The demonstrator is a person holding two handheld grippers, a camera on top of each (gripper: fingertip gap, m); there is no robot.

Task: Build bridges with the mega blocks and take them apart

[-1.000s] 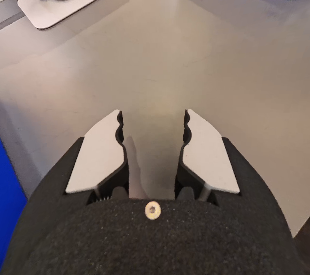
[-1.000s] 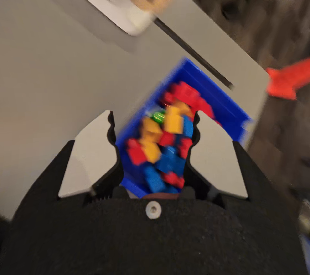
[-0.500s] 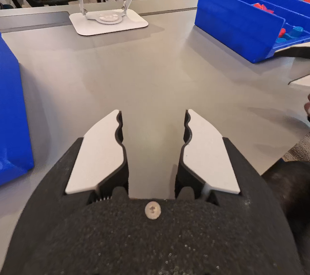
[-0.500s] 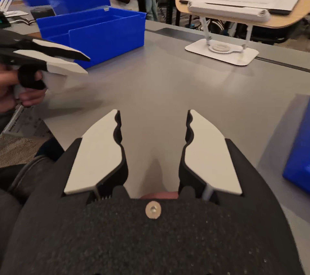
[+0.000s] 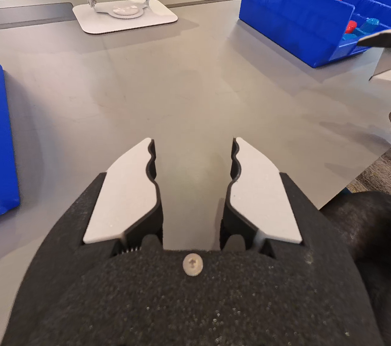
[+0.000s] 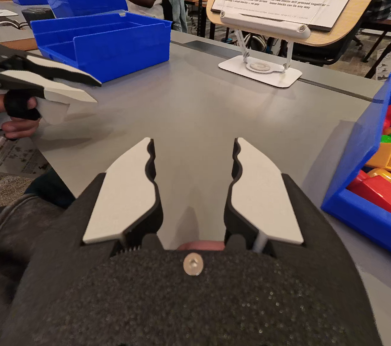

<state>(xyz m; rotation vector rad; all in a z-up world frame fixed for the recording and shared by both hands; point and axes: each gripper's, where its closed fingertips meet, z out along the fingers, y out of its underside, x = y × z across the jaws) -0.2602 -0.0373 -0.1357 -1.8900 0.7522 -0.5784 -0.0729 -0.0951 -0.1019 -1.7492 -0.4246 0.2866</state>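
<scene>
Both tongs are spread wide with nothing in them, hovering over the bare middle of the grey tabletop [image 5: 190,86]. Left tongs [image 5: 192,141] point toward the far edge, where a white stand [image 5: 124,14] sits. Right tongs [image 6: 193,141] are just as empty. The mega blocks [image 6: 378,179], red, yellow, orange and green, are piled in a blue bin [image 6: 357,204] at the tabletop's right edge. Another blue bin [image 6: 110,44] sits near the far left corner; can't tell what's in it.
</scene>
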